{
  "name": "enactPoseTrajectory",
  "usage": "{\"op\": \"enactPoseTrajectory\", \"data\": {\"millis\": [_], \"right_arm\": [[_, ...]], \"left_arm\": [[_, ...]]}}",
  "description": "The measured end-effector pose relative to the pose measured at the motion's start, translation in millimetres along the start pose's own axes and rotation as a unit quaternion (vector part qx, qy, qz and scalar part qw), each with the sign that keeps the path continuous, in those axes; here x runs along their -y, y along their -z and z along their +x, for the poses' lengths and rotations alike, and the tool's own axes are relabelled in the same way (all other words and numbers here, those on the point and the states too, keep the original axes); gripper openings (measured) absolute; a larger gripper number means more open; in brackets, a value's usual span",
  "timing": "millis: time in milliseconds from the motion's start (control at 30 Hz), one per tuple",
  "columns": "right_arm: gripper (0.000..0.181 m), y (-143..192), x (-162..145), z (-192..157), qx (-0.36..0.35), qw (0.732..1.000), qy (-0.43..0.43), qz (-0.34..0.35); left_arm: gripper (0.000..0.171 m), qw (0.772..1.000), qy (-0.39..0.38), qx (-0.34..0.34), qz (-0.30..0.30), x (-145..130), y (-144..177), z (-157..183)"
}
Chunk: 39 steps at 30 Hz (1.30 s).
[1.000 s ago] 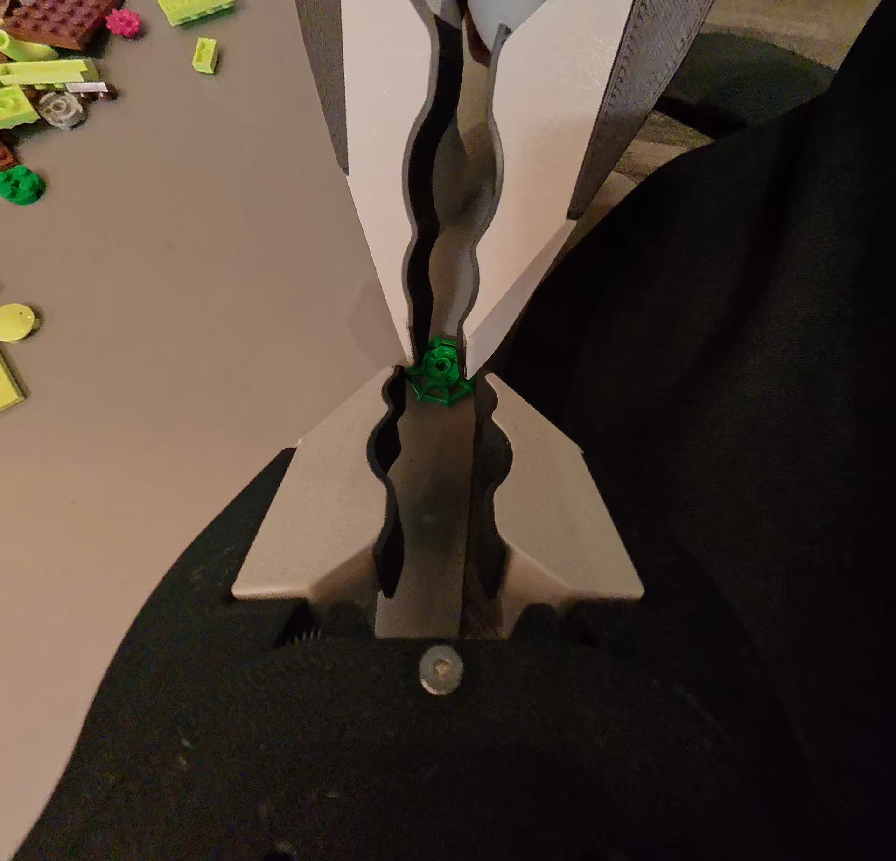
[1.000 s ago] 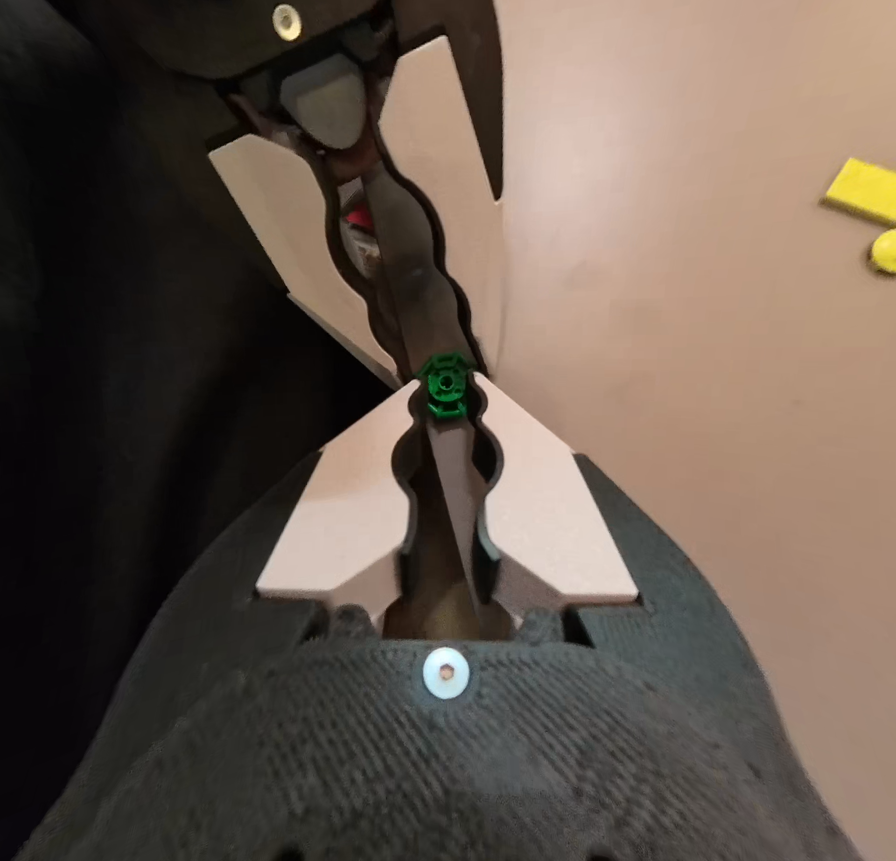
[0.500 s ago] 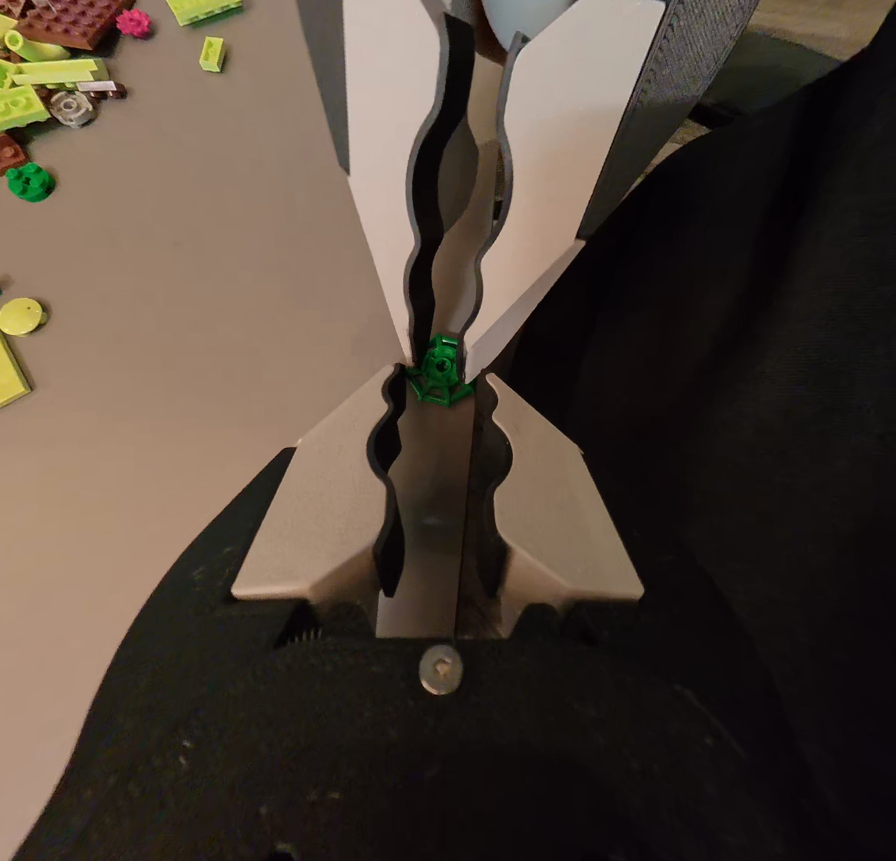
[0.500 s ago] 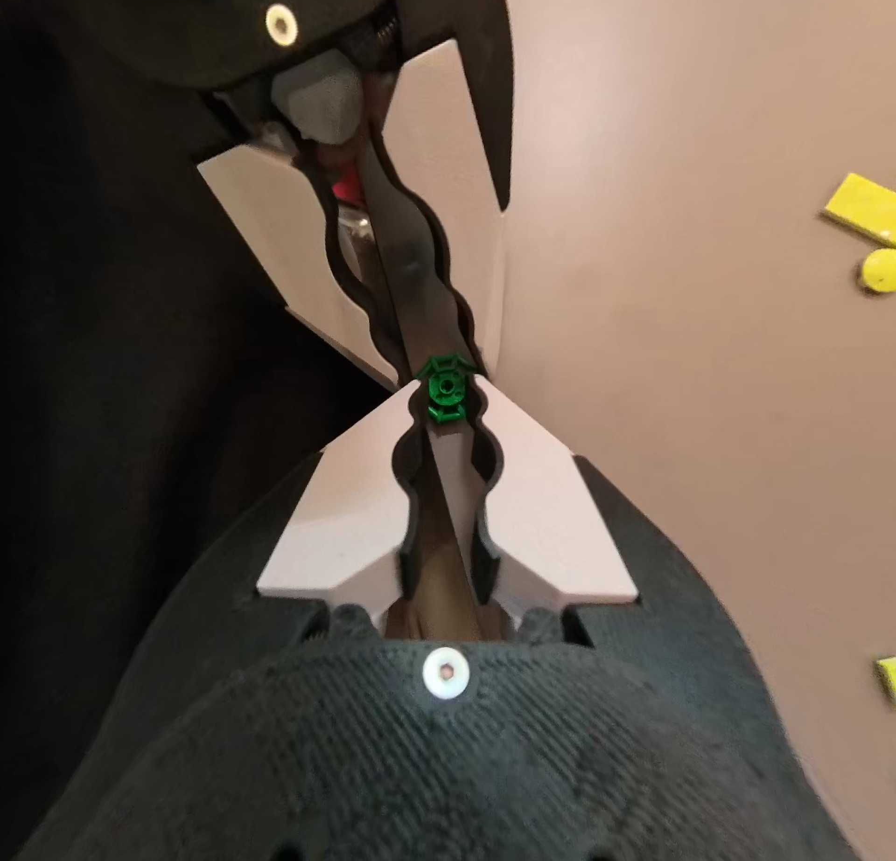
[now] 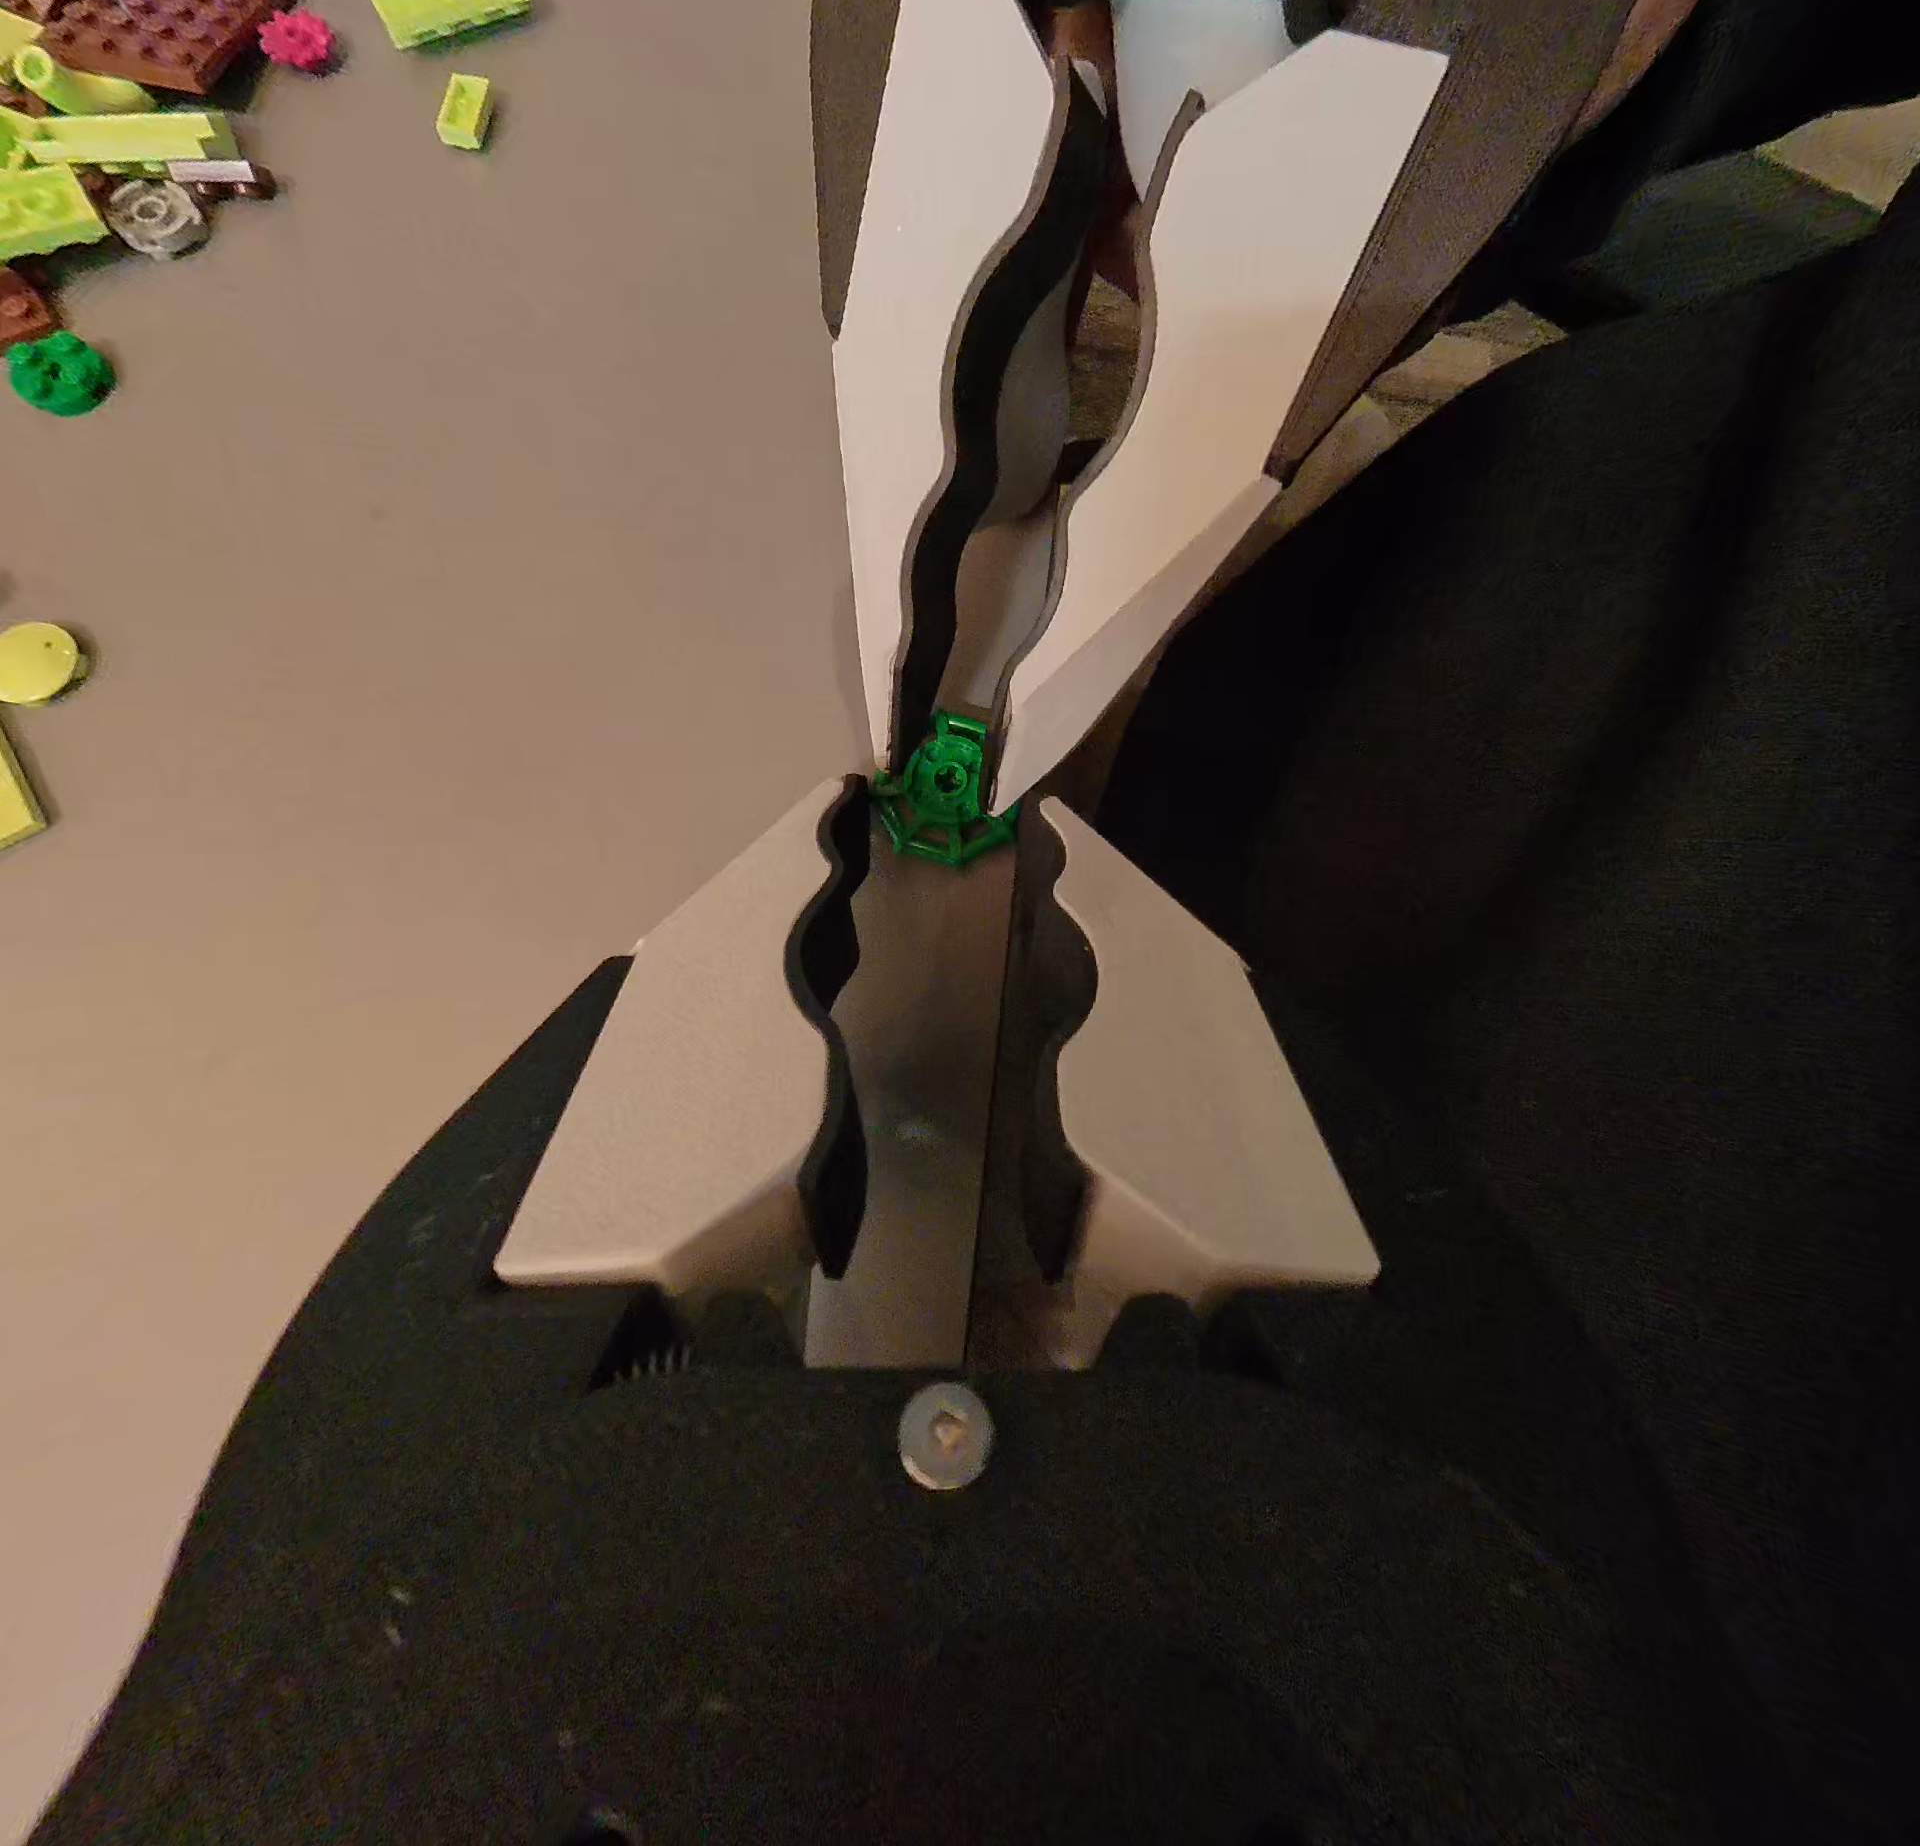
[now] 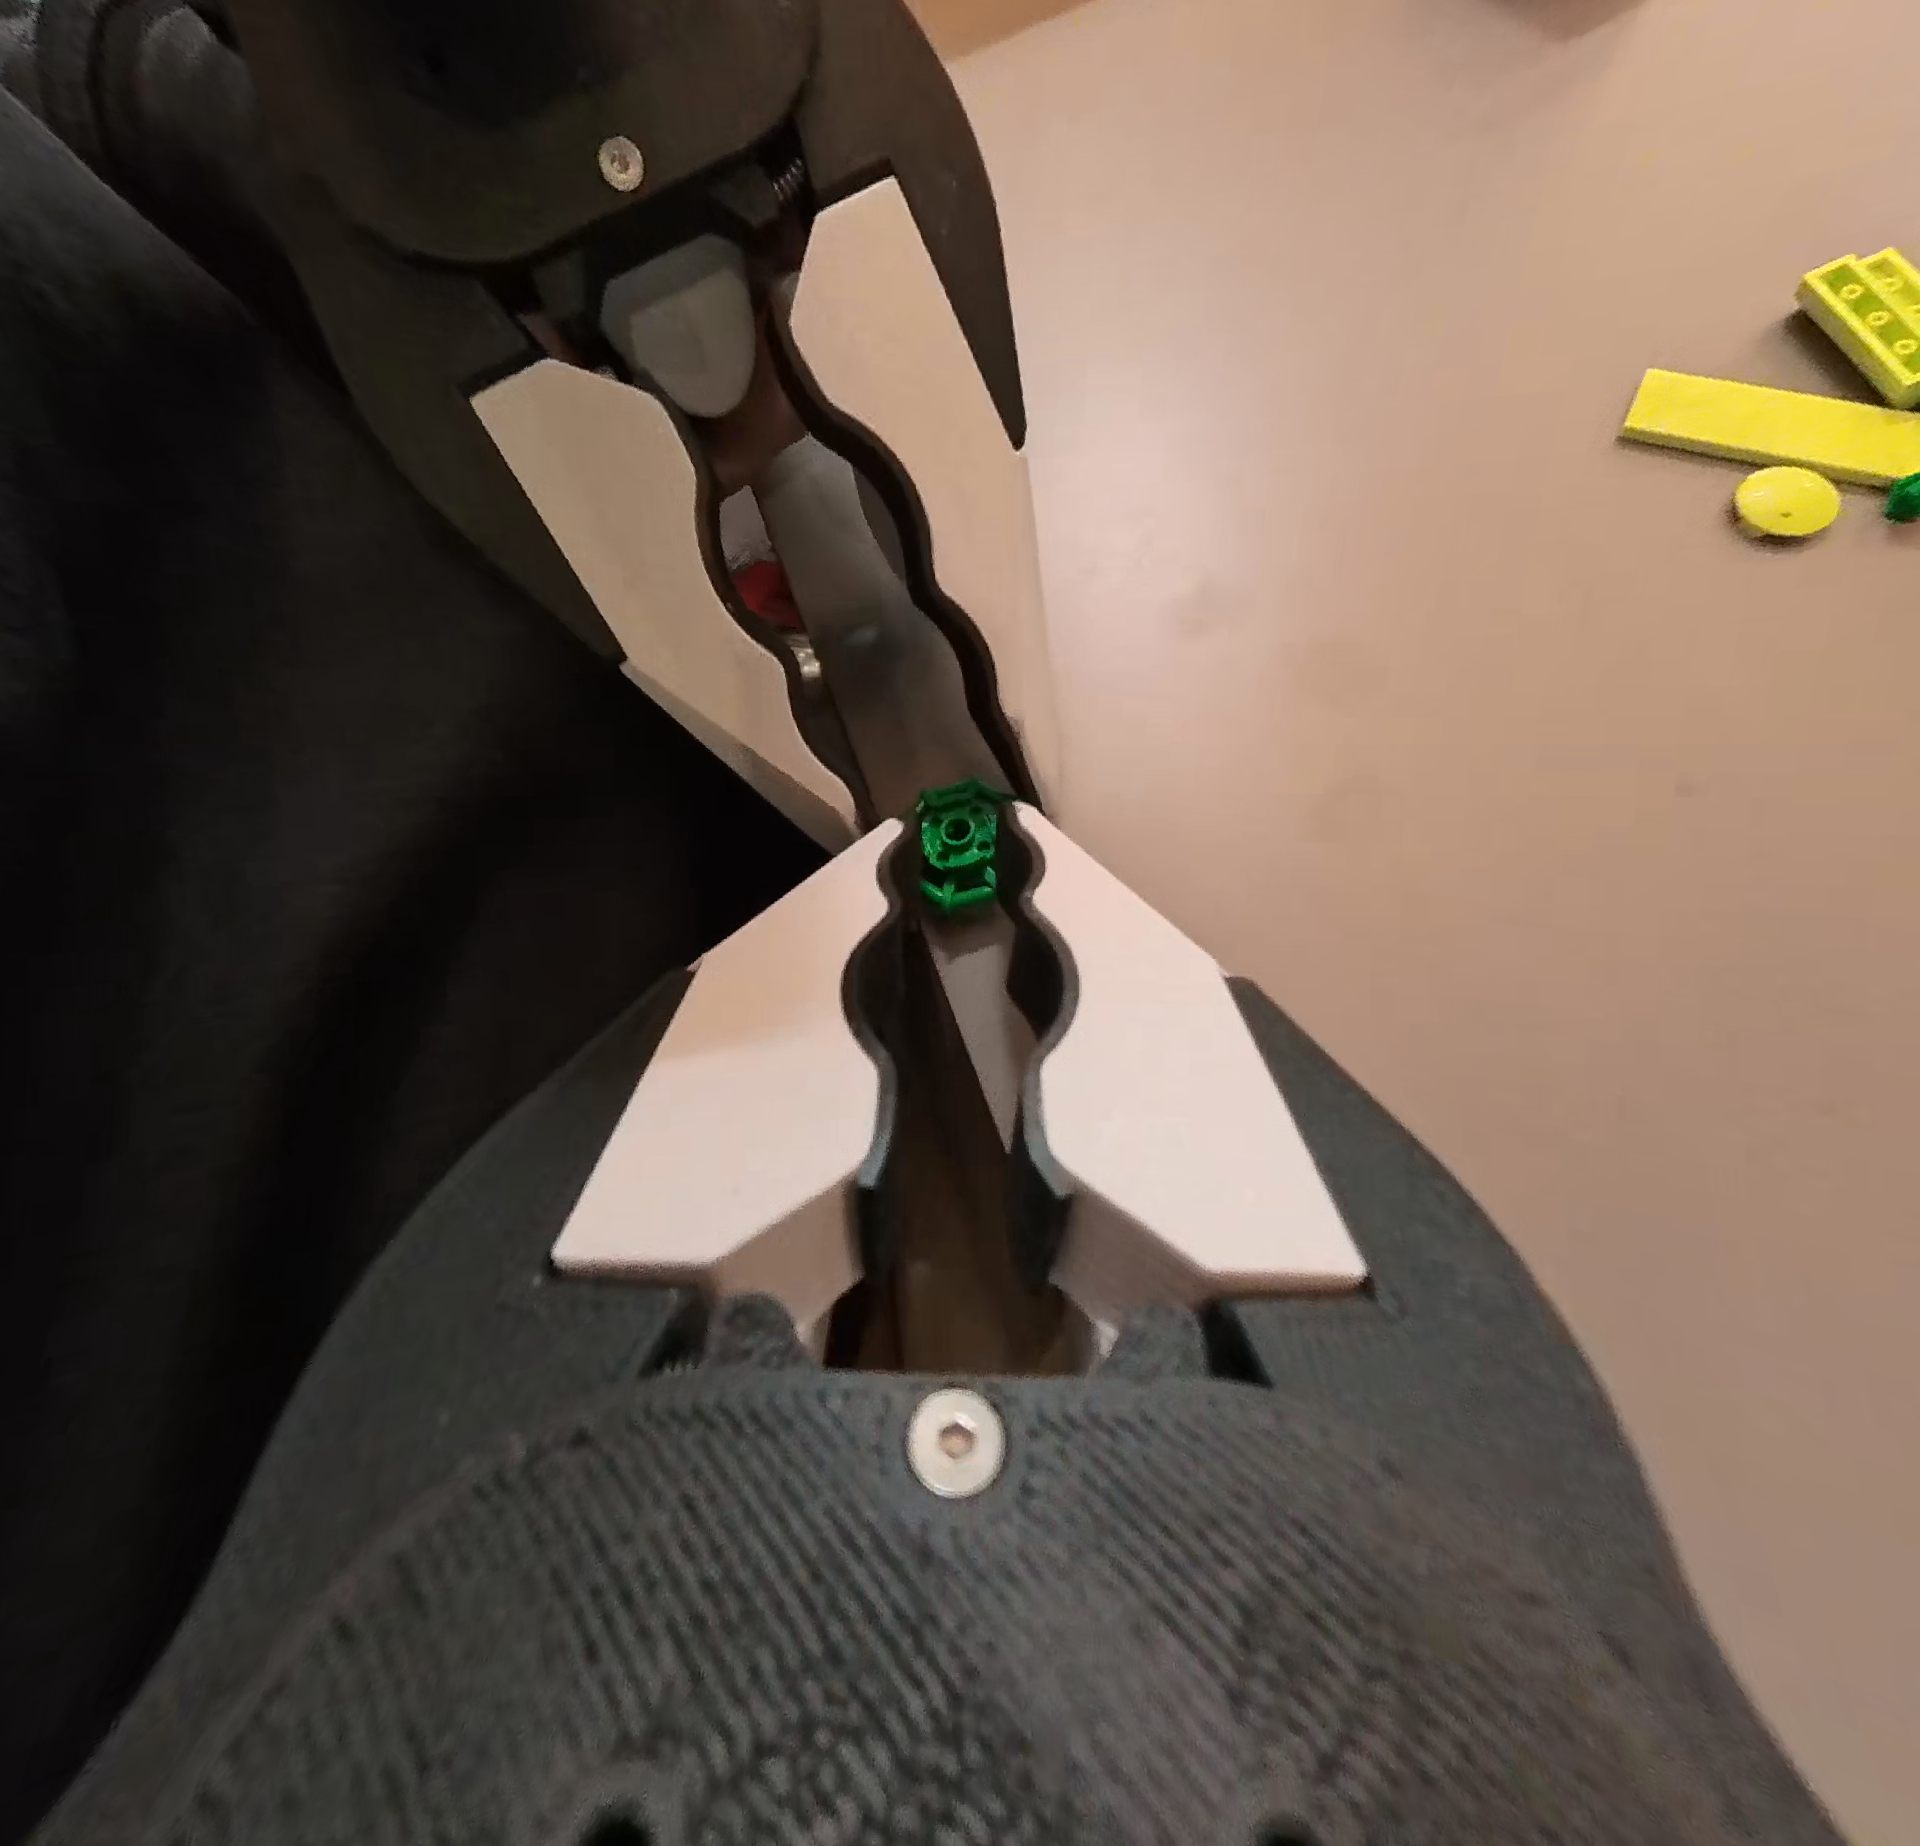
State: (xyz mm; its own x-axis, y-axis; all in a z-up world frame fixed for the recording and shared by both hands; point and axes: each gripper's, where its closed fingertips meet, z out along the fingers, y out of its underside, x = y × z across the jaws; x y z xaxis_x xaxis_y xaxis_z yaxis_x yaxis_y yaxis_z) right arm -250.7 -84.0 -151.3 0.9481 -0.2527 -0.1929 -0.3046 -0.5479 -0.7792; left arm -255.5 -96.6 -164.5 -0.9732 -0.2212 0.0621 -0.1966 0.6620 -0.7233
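Tip-to-tip, both tools (image 5: 940,809) (image 6: 961,846) on green piece (image 5: 940,794).

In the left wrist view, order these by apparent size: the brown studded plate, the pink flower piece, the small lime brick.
1. Brown studded plate, largest.
2. Pink flower piece and small lime brick look alike in size; no ranking.

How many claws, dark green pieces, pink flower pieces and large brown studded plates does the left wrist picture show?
Claws: 2, the left claw and the right claw
Dark green pieces: 2, the held green piece between both claws, counted as one, and the leafy green piece on the table
Pink flower piece: 1
Large brown studded plate: 1
Total: 6
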Motion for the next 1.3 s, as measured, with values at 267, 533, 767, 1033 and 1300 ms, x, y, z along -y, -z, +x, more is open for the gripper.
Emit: {"op": "enactPoseTrajectory", "data": {"millis": [267,533,767,1033,1300], "right_arm": [[0.0,40.4,53.1,0.9,0.027,0.986,-0.02,0.162],[0.012,56.1,59.3,50.8,-0.127,0.979,0.083,0.139],[0.037,54.9,123.5,49.7,-0.036,0.956,0.044,0.287],[0.033,50.7,143.0,50.4,0.182,0.896,-0.139,0.38],[0.024,58.0,142.0,40.9,0.32,0.828,-0.23,0.4]], "left_arm": [[0.028,1.0,0.008,0.002,0.002,1.7,-1.2,-1.5],[0.028,0.974,0.099,0.036,0.201,49.4,41.8,-44.1],[0.027,0.865,0.122,0.011,0.486,92.0,124.7,-76.0],[0.027,0.86,0.089,0.009,0.503,101.9,118.2,-74.0],[0.027,0.855,0.104,-0.033,0.508,108.2,107.2,-70.6]]}}
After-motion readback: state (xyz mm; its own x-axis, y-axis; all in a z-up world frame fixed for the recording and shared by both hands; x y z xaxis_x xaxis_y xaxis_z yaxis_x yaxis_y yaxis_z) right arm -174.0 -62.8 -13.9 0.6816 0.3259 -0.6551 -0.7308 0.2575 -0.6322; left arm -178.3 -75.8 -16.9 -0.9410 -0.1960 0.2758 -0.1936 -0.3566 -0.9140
